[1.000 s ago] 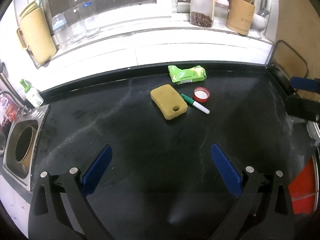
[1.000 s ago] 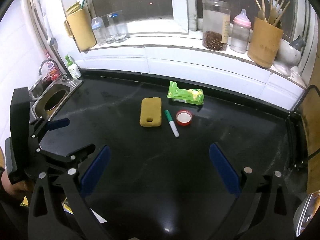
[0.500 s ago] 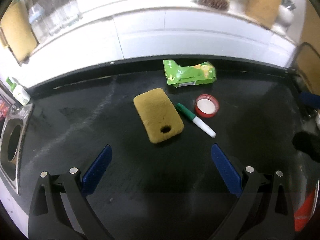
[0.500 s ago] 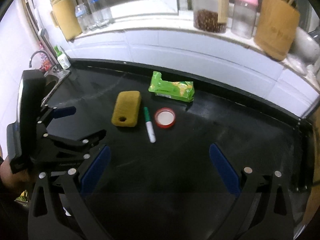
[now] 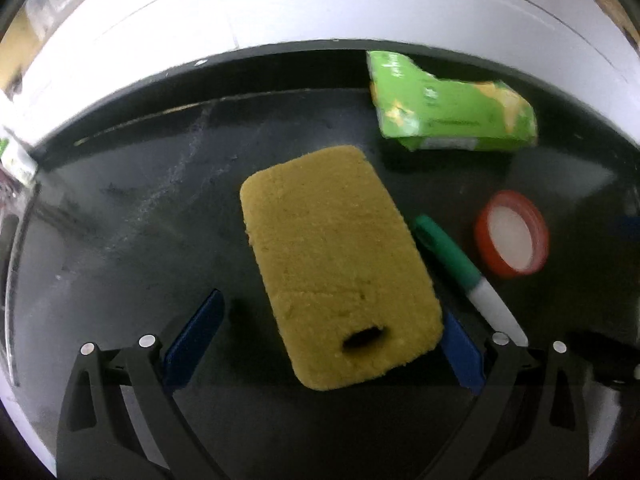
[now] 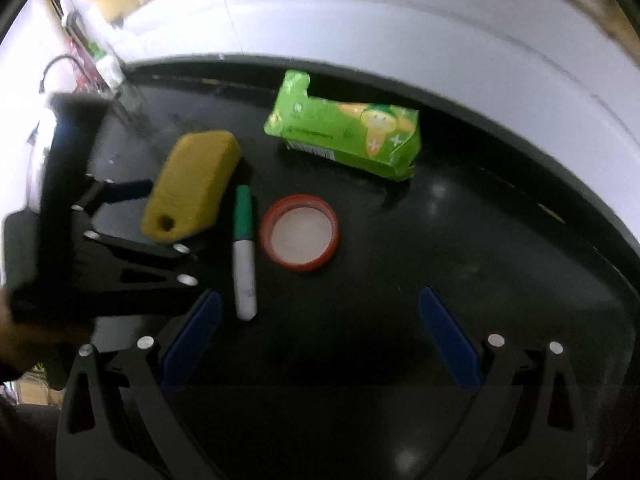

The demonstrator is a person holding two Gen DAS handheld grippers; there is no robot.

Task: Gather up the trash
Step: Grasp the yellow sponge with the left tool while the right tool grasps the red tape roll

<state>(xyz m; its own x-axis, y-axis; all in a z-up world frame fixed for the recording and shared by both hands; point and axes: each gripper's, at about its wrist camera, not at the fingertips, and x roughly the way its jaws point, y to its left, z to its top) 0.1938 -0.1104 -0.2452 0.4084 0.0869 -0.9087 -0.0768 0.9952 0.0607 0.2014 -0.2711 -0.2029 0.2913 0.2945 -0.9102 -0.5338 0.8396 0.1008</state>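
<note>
With my left gripper spread wide around the near end of the yellow sponge, its pads not yet touching it, I am set to close. Just right of the sponge lies the green marker, then the red lid; beyond the sponge, toward the wall, sits the green packet. My right gripper hangs spread and empty, near the lid. My right-hand blue pad sits between sponge and marker, so closing could nudge the marker and roll it. Soft foam may also squash and slip out if I pinch only its corner.
</note>
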